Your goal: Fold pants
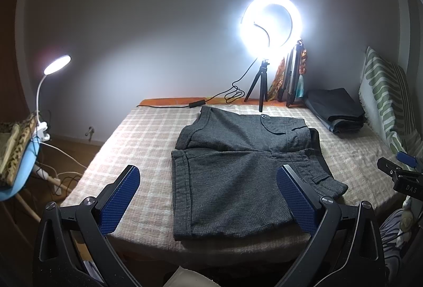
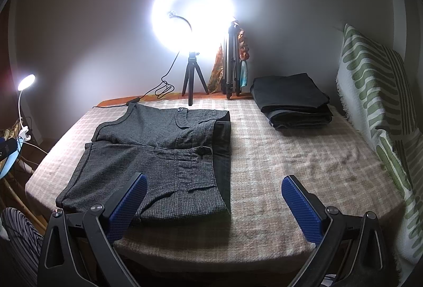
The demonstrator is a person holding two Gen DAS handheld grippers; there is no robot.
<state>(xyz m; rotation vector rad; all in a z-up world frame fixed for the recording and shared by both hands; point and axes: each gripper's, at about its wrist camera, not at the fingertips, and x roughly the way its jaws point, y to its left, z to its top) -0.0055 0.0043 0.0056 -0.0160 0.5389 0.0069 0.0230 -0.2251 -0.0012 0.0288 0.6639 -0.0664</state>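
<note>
A pair of grey checked shorts (image 1: 232,181) lies flat on the plaid blanket (image 1: 132,144), legs pointing left and waistband to the right; it also shows in the right wrist view (image 2: 158,162). My left gripper (image 1: 208,197) is open and empty, held above the near edge of the bed over the near leg. My right gripper (image 2: 214,205) is open and empty, held above the near edge by the waistband's near corner. The right gripper's body shows at the right edge of the left wrist view (image 1: 399,176).
A stack of folded dark clothes (image 2: 293,101) sits at the back right. A green patterned cushion (image 2: 378,107) lines the right side. A lit ring light on a tripod (image 2: 193,22), a second tripod (image 2: 231,62) and a cable stand at the back. A desk lamp (image 1: 56,64) is at left.
</note>
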